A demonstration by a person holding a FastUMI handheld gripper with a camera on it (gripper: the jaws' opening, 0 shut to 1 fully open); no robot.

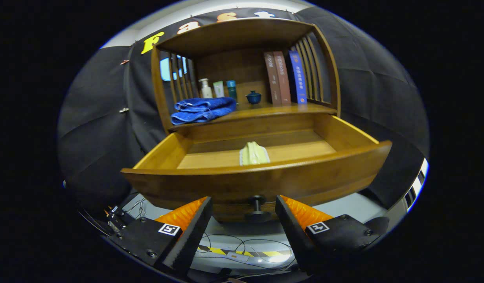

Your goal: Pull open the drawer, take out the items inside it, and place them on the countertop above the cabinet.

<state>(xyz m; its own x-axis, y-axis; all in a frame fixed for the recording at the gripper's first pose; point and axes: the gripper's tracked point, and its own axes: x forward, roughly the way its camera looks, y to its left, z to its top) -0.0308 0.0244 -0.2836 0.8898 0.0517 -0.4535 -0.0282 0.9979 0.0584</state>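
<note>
The wooden drawer stands pulled out of the cabinet toward me. Inside it, near the front wall, lies a pale yellow-green folded cloth item. The drawer's dark knob sticks out of the front panel, between and just ahead of my fingers. My gripper is open, its orange-and-black fingers spread on either side of the knob without touching it. On the countertop above the drawer lies a folded blue towel.
At the back of the countertop stand small bottles, a teal container and a dark blue lidded pot. Three books lean at the right. Slatted wooden sides and a top shelf enclose the countertop. Cables lie on the floor below.
</note>
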